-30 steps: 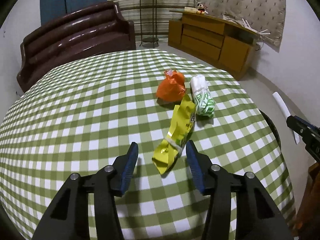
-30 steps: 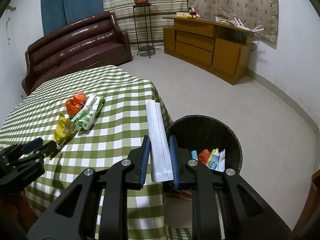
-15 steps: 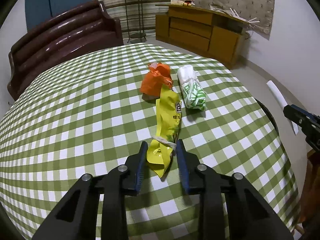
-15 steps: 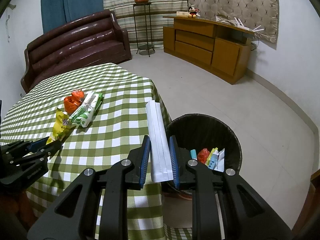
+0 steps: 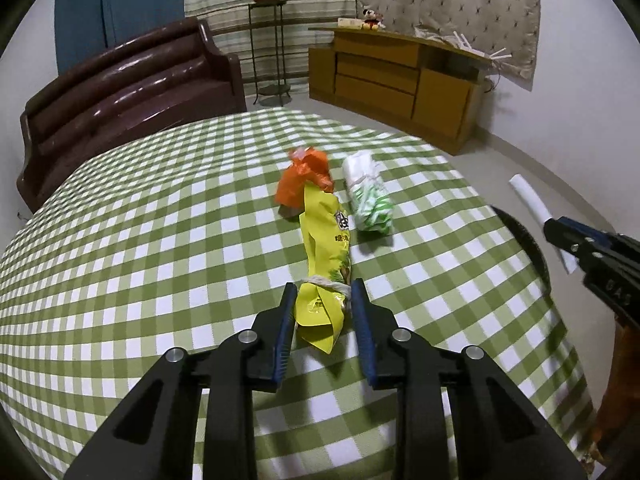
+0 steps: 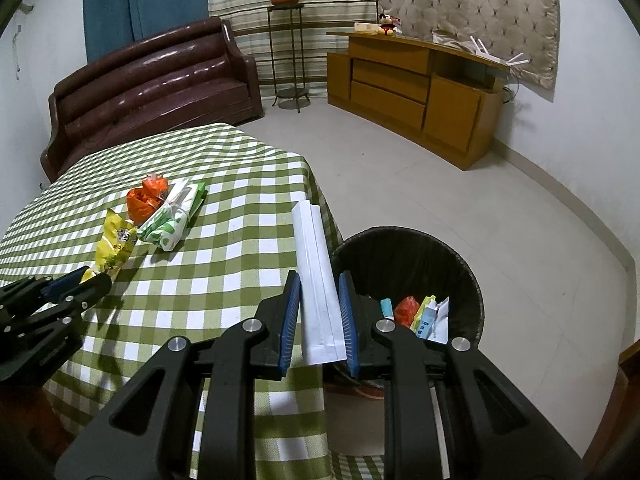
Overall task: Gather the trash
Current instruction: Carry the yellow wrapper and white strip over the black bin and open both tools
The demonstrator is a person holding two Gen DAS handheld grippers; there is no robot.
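My left gripper [image 5: 324, 300] is shut on the near end of a yellow snack wrapper [image 5: 326, 256] tied with string, lying on the green checked table [image 5: 160, 240]. Beyond it lie an orange bag [image 5: 304, 180] and a green-and-white pack [image 5: 370, 200]. My right gripper [image 6: 320, 292] is shut on a long white paper packet [image 6: 316, 276], held at the table's right edge beside the black trash bin [image 6: 408, 256], which holds several pieces of trash. The left gripper also shows in the right wrist view [image 6: 86, 278].
A brown leather sofa [image 5: 128, 96] stands behind the table. A wooden cabinet [image 6: 416, 88] and a plant stand [image 6: 286, 48] are along the far wall. Tiled floor [image 6: 440, 184] lies to the right of the bin.
My left gripper moved forward over the yellow wrapper's near end and closed on it. My right gripper kept hold of the white packet and barely moved.
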